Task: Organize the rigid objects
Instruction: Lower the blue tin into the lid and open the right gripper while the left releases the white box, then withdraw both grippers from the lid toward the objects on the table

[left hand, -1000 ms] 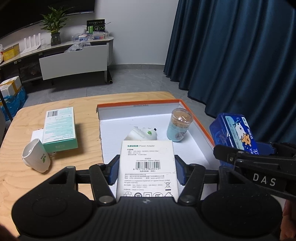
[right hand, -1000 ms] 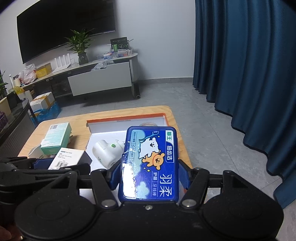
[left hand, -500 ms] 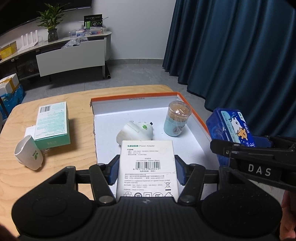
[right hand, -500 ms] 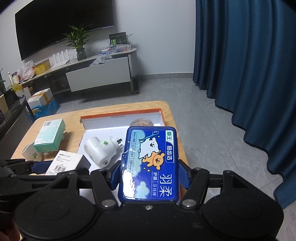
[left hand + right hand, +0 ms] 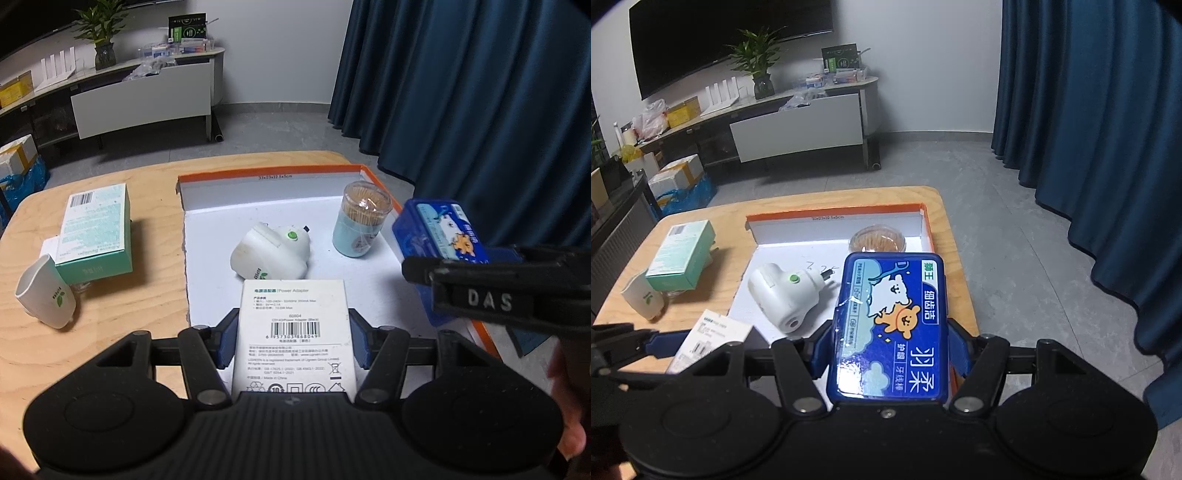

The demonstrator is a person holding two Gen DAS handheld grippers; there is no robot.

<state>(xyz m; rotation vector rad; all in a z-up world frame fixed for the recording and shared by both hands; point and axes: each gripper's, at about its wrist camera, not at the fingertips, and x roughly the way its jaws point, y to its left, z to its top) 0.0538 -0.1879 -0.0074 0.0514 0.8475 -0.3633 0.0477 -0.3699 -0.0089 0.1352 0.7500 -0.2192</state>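
both wrist cameras sit close behind their grippers, looking forward and downward; both share the orange-rimmed tray [image 5: 266, 173] [image 5: 831, 214] ahead.

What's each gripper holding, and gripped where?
Left gripper: white power adapter box, by its long sides. Right gripper: blue floss-pick box, between its pads at the long sides, jaws opening.

The right tongs [image 5: 890, 354] are brought forward and lower over the orange-rimmed tray [image 5: 834, 216] than a second ago, so that the tray and the white plug-in device [image 5: 783, 295] are seen nearer in the right wrist view. Their jaws are opening, with the blue floss-pick box [image 5: 892, 325] between them. In the left wrist view the blue box is seen shifted inward, over the tray's right rim and closer to the toothpick jar [image 5: 360, 225].
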